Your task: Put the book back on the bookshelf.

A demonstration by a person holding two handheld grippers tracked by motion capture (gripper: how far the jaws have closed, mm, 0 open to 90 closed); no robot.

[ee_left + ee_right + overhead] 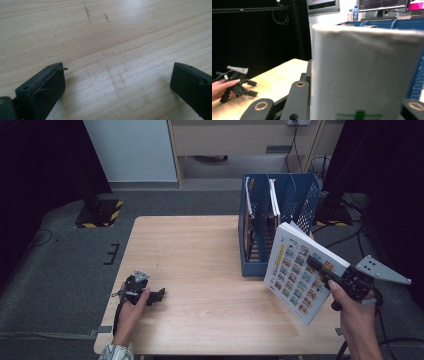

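Two grippers on my feed. My right gripper point(320, 268) is clamped on a thick book point(302, 271), jaws pinching its edge near the spine; the book hangs tilted above the table's point(200, 255) right side, just in front of the blue file rack point(277, 220), cover of small coloured pictures facing up. Rack already has books standing in its slots. My left gripper point(159, 295) rests on the table near the front left, jaws spread wide, nothing between them, only bare wood point(112, 50).
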